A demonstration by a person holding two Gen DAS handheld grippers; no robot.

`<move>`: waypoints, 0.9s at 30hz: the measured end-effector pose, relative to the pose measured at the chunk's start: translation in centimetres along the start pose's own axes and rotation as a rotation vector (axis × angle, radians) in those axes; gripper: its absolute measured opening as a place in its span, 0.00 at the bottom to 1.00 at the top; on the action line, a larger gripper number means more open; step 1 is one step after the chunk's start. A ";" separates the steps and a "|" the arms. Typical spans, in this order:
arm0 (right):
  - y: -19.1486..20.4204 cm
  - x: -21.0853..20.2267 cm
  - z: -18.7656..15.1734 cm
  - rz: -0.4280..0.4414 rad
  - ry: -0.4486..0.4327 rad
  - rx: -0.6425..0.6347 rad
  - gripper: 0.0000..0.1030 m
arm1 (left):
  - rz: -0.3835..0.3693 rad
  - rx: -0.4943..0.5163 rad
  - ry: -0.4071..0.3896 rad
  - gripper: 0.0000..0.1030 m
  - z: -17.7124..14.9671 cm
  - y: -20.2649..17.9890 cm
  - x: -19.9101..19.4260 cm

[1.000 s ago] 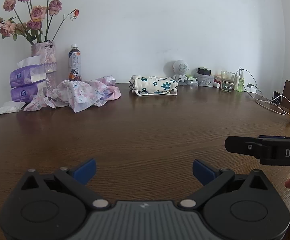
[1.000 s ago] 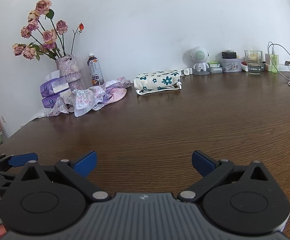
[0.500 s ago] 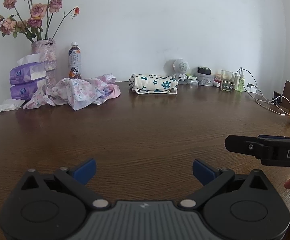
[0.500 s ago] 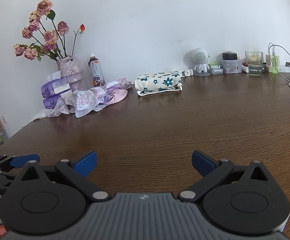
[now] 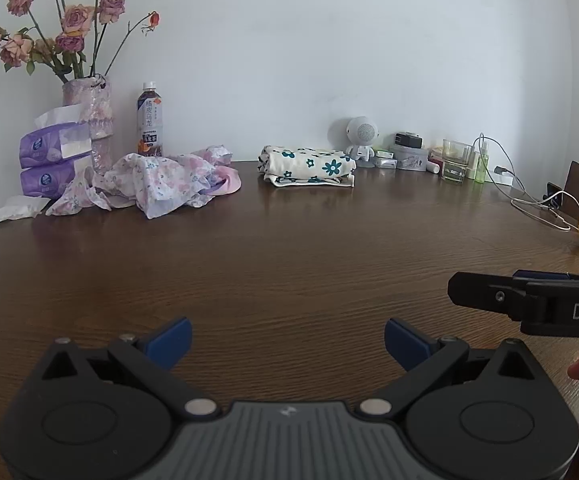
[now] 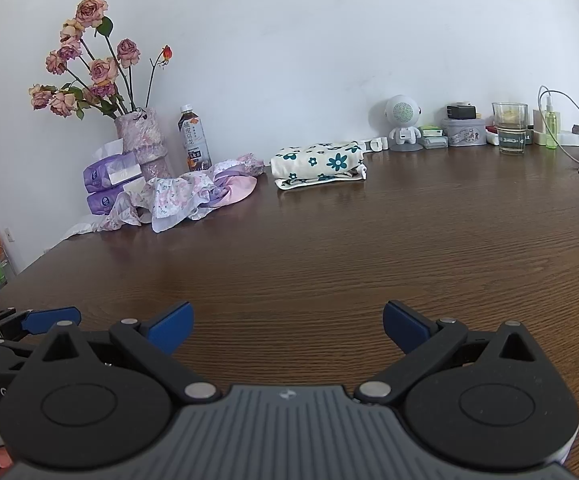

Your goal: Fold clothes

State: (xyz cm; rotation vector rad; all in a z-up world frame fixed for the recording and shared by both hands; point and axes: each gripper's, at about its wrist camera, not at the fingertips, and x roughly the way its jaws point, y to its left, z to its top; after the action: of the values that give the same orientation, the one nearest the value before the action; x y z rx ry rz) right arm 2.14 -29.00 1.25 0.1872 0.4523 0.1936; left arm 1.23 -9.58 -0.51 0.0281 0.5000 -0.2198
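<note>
Currently, one folded garment (image 5: 309, 166) rests at the tabletop's (image 5: 289, 264) far edge; a crumpled pile (image 5: 157, 184) near the far-left corner remains unfolded. Left gripper (image 5: 287, 340) and right gripper (image 6: 287, 322) fingers are spread, empty.

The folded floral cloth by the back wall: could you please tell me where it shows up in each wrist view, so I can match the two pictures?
Left wrist: the folded cloth lies just right of centre, at the table's far edge.
Right wrist: the folded cloth lies just right of centre, at the far edge too.
Shared landmark: the white robot figure stands just right of it in both views; the crumpled cloth lies to its left.
</note>
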 end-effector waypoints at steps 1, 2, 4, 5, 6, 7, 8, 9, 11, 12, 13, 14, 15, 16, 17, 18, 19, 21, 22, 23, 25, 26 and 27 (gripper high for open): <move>0.0 0.0 0.0 0.000 -0.001 0.001 1.00 | 0.000 0.000 0.000 1.00 0.0 0.0 0.0; 0.0 0.0 0.0 -0.001 -0.002 0.001 1.00 | 0.000 0.000 0.000 1.00 0.0 0.0 0.0; 0.0 -0.1 -0.1 -0.001 -0.004 0.002 1.00 | 0.000 0.000 0.001 1.00 0.0 0.0 0.0; 0.0 -0.1 -0.1 -0.001 -0.004 0.002 1.00 | 0.000 0.001 0.001 1.00 0.0 0.0 0.0; 0.0 -0.1 -0.1 -0.002 -0.004 0.002 1.00 | -0.001 0.001 0.001 1.00 0.0 0.0 0.0; 0.0 -0.1 0.0 -0.002 -0.004 0.001 1.00 | 0.000 0.001 0.000 1.00 0.0 0.0 0.0; 0.0 -0.1 0.0 -0.003 -0.005 0.000 1.00 | -0.002 0.000 0.000 1.00 0.0 0.0 0.0; 0.0 0.0 0.0 -0.003 -0.005 0.000 1.00 | -0.003 0.000 -0.001 1.00 0.0 0.0 0.0; 0.1 0.0 0.0 -0.004 -0.006 -0.001 1.00 | -0.002 0.000 -0.001 1.00 0.0 0.0 0.0; 0.0 -0.1 0.0 -0.004 -0.006 -0.001 1.00 | -0.002 0.000 -0.002 1.00 0.0 0.0 0.0; 0.0 -0.1 -0.1 -0.005 -0.007 -0.001 1.00 | -0.002 0.000 -0.002 1.00 0.0 0.0 0.0; 0.0 -0.1 -0.1 -0.005 -0.007 -0.001 1.00 | -0.002 0.000 -0.002 1.00 0.0 0.0 -0.1; 0.0 -0.1 -0.1 -0.005 -0.008 -0.001 1.00 | -0.002 0.000 -0.002 1.00 0.0 -0.1 0.0; 0.0 -0.1 -0.1 -0.005 -0.008 -0.001 1.00 | -0.002 0.000 -0.002 1.00 -0.1 -0.1 0.0; 0.0 -0.1 -0.1 -0.005 -0.008 -0.002 1.00 | -0.002 -0.001 -0.002 1.00 -0.1 -0.1 0.0; 0.0 -0.1 -0.1 -0.004 -0.008 -0.002 1.00 | -0.002 0.000 -0.003 1.00 -0.1 -0.1 -0.1; 0.0 -0.1 -0.1 -0.004 -0.008 -0.002 1.00 | -0.003 0.000 -0.003 1.00 -0.1 -0.1 -0.1; 0.0 -0.1 0.0 -0.004 -0.008 -0.003 1.00 | -0.003 0.001 -0.005 1.00 -0.1 -0.1 -0.1; 0.0 -0.1 0.0 -0.004 -0.008 -0.003 1.00 | -0.004 0.002 -0.005 1.00 -0.1 -0.2 -0.1; 0.0 -0.1 0.0 -0.003 -0.009 -0.004 1.00 | -0.005 0.004 -0.006 1.00 -0.1 -0.2 -0.1; 0.1 -0.1 0.0 -0.003 -0.009 -0.004 1.00 | -0.007 0.008 -0.007 1.00 -0.1 -0.2 -0.2; 0.1 -0.1 0.0 -0.003 -0.009 -0.004 1.00 | -0.009 0.010 -0.010 1.00 -0.1 -0.2 -0.2; 0.1 -0.1 0.0 -0.003 -0.009 -0.005 1.00 | -0.011 0.012 -0.013 1.00 -0.1 -0.3 -0.3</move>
State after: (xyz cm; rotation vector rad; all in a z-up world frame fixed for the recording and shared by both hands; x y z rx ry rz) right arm 2.04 -28.94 1.30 0.1829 0.4429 0.1907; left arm 0.88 -9.79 -0.48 0.0355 0.4865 -0.2336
